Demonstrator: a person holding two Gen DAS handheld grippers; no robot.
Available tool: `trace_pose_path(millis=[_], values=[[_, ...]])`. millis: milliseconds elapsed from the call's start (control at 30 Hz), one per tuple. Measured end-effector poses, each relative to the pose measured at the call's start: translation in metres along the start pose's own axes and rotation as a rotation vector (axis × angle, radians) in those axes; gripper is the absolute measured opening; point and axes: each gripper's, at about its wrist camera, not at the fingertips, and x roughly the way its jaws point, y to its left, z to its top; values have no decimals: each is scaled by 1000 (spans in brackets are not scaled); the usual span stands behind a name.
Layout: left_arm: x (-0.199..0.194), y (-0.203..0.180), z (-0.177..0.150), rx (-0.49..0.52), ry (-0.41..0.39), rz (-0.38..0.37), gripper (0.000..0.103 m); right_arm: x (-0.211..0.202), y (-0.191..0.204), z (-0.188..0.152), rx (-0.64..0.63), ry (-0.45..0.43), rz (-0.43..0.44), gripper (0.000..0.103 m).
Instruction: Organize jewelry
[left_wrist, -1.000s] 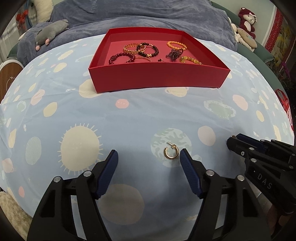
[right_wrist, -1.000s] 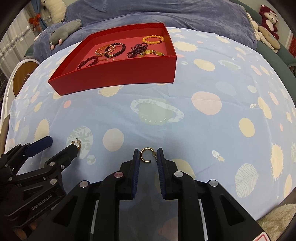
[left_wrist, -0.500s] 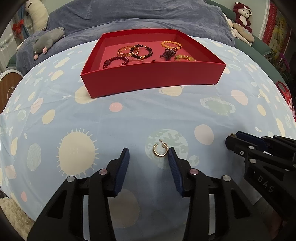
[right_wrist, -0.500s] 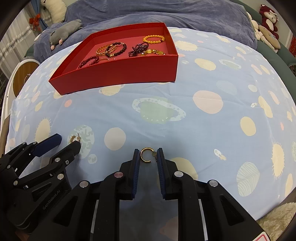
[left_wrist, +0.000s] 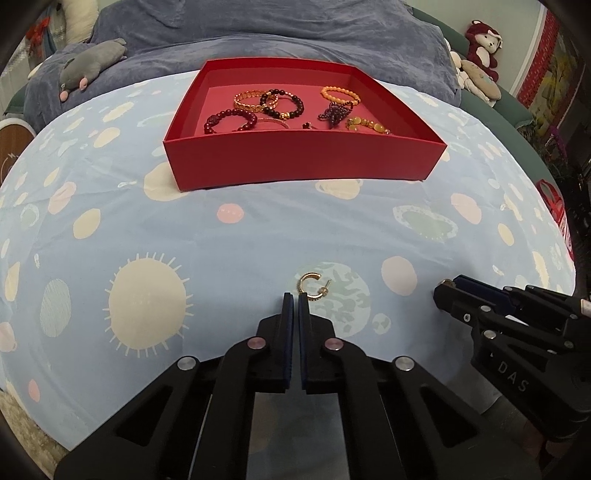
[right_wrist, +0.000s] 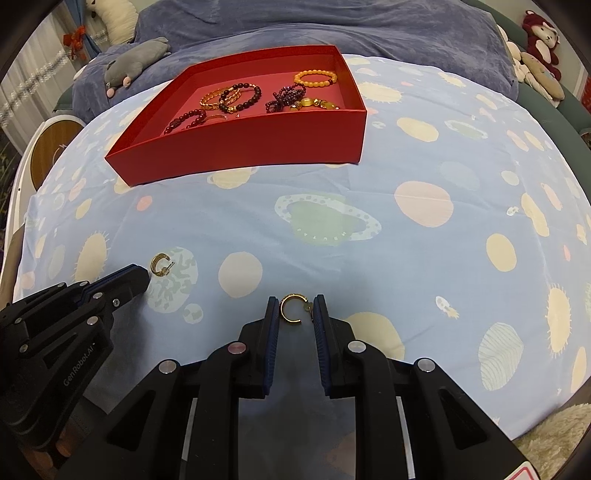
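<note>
Your left gripper (left_wrist: 295, 297): angled down, jaws together, earring (left_wrist: 312, 288) just beyond tips (not held). Right gripper (right_wrist: 294, 308): narrow, around second earring (right_wrist: 292, 308).

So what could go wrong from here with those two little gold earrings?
1. The left tool is shut, but its earring sits at the very tips, off to one side. It may be barely pinched, or missed, and could drop when lifted.
2. The right tool seems to pinch the other earring only by its hoop edge and post, so it could twist out and land on the patterned sheet.
</note>
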Motion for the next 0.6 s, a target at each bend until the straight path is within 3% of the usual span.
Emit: trace_pose_path(millis=[200, 333, 400, 433, 600], values=[[-9, 14, 5, -58, -19, -25, 1, -1, 1, -1, -1, -1, 6, 18], [-7, 12, 8, -67, 0, -85, 3, -1, 1, -1, 4, -1, 6, 18], [-5, 5, 8, -43, 2, -76, 21, -1, 1, -1, 7, 0, 7, 18], [-4, 1, 8, -31, 1, -65, 25, -1, 0, 0, 8, 0, 8, 18], [8, -10, 8, 8, 17, -42, 27, 0, 0, 0, 9, 0, 9, 18]])
